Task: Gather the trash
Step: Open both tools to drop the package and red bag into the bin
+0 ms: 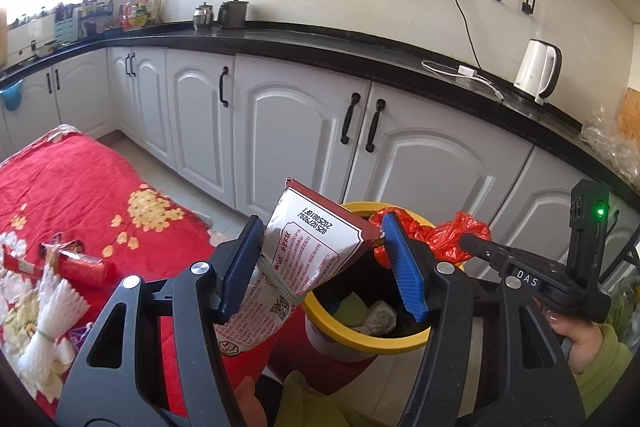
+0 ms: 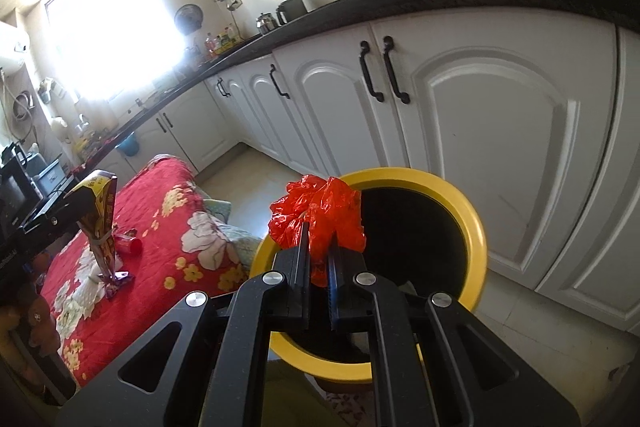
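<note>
My left gripper [image 1: 320,263], jaws wide, barely props a light, crinkly packet [image 1: 304,251], best pinched mid-body, while my right gripper [image 2: 318,267] clamps a flimsy red bag [image 2: 320,219] over the bin [image 2: 476,227].

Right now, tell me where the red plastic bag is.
The red plastic bag is pinched in the right tool, at the near-left rim of the yellow-rimmed bin; in the left wrist view it shows right of the snack packet.
</note>
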Demonstrator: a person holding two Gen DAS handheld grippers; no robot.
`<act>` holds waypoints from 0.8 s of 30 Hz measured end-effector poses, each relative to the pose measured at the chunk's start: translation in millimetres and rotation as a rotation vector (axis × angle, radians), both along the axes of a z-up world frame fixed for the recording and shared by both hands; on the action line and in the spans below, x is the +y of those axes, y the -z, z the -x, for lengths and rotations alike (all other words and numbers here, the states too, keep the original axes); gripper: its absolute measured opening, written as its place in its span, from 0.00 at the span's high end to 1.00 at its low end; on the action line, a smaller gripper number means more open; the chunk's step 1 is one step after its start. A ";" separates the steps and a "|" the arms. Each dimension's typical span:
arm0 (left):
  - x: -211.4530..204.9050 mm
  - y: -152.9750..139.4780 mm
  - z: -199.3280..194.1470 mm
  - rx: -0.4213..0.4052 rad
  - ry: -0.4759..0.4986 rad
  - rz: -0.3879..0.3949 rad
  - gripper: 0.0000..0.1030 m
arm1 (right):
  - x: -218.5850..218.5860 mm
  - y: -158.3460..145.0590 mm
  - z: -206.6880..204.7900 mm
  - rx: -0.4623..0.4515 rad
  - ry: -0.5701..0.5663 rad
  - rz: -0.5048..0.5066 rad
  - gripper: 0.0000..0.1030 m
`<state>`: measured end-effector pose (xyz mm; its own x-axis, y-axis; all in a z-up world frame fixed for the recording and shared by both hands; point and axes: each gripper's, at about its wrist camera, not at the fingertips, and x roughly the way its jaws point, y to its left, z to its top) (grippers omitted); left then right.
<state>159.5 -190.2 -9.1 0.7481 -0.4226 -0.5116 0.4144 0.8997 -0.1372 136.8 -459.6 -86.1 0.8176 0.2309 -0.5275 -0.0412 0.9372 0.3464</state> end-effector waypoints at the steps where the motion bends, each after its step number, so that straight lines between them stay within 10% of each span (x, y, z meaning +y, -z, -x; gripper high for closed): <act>1: -3.8 0.8 -0.9 -0.001 0.005 -0.004 0.48 | -1.6 1.5 0.3 0.003 0.004 0.000 0.94; 24: -68.7 23.0 -28.6 0.018 0.094 -0.056 0.48 | -29.9 35.4 -1.7 0.089 0.071 -0.027 0.94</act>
<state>188.1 -258.9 -32.1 0.6971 -0.4609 -0.5492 0.4953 0.8634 -0.0959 138.5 -489.4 -121.5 0.7826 0.1893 -0.5930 0.0567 0.9270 0.3707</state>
